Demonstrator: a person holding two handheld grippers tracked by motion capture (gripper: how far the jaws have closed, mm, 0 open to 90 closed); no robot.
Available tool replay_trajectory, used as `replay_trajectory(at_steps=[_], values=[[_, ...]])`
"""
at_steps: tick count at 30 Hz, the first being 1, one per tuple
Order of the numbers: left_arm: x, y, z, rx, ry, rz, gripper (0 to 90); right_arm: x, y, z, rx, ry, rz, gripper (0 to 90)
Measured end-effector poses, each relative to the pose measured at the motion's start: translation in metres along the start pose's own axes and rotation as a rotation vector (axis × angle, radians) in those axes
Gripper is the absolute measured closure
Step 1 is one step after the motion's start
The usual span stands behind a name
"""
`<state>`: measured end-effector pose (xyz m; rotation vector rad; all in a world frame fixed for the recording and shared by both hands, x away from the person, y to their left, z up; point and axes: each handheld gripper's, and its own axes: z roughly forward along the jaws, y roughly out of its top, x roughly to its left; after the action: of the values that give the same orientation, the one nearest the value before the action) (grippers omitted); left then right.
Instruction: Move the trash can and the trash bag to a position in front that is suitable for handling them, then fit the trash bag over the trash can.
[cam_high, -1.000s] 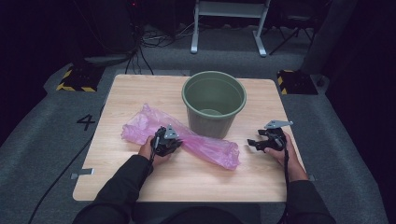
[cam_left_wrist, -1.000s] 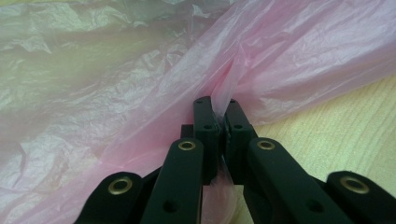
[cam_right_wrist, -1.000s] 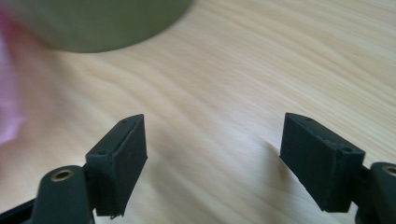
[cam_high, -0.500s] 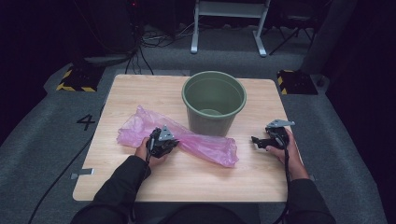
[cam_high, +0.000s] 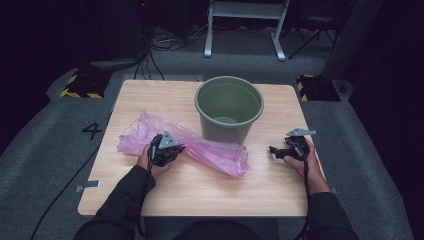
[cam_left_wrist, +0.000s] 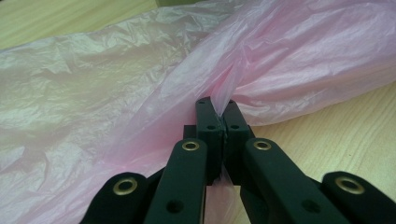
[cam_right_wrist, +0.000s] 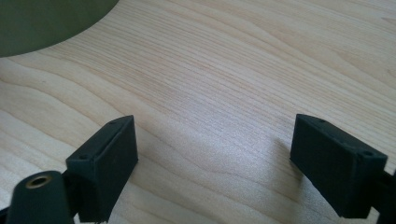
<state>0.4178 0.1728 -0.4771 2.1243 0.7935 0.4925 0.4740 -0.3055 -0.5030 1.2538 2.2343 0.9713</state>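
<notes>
A white numeral "4" (cam_high: 92, 131) marked on the grey floor (cam_high: 45, 165) left of the table (cam_high: 200, 192) is the only legible writing; yellow-and-black hazard stripes edge two dark floor blocks (cam_high: 80, 86) beyond the table's far corners.

A seated person works two hand-held grippers over the light wooden table. The left gripper (cam_high: 169, 150) has its jaws pressed together on a fold of the pink plastic bag (cam_high: 215, 152); in the left gripper view the thin film (cam_left_wrist: 140, 84) is pinched between the pads and rises in a taut crease from the grip. The bag lies crumpled across the table's middle, running from the left gripper to just in front of the green bucket (cam_high: 229, 107), which stands upright at the table's far centre.

The right gripper (cam_high: 280, 151) rests near the right edge, well apart from the bag, its jaws spread wide over bare wood (cam_right_wrist: 215, 140) with nothing between them; they have just been opening.

Compared with a second ago, the left gripper has lifted slightly and shifted left, drawing the pinched film with it, while the right hand (cam_high: 307, 162) holds its place.
</notes>
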Motion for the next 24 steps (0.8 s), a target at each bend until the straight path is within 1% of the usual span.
replay_trajectory(at_steps=[6,8,10,12,13,15,18,20,24], values=[[0.002,0.004,-0.007,-0.030,0.014,0.010,89.1,0.000,0.000,0.000,0.000,0.000,-0.001,15.2],[0.003,0.004,-0.009,-0.037,0.016,0.005,89.1,0.000,0.000,0.000,0.000,0.001,0.000,15.1],[0.002,0.003,-0.011,-0.043,0.022,-0.009,89.2,0.000,0.000,0.000,0.000,0.001,0.000,15.1],[0.003,0.003,-0.015,-0.048,0.025,-0.004,89.2,0.000,0.000,0.000,0.000,0.000,0.000,15.2],[0.004,0.004,-0.017,-0.053,0.033,0.002,89.2,0.000,0.000,0.000,0.000,0.000,0.000,15.2],[0.004,0.004,-0.023,-0.071,0.042,-0.003,89.2,0.000,0.000,0.000,-0.001,-0.001,0.001,15.2],[0.006,0.005,-0.032,-0.099,0.060,-0.015,89.2,0.000,-0.001,-0.001,-0.001,0.000,0.002,15.3],[0.008,0.004,-0.040,-0.119,0.070,-0.029,89.2,0.000,-0.001,-0.001,-0.001,0.001,0.002,15.3],[0.011,0.002,-0.053,-0.147,0.097,-0.037,89.2,-0.001,0.000,0.000,-0.002,0.008,-0.008,15.6]])
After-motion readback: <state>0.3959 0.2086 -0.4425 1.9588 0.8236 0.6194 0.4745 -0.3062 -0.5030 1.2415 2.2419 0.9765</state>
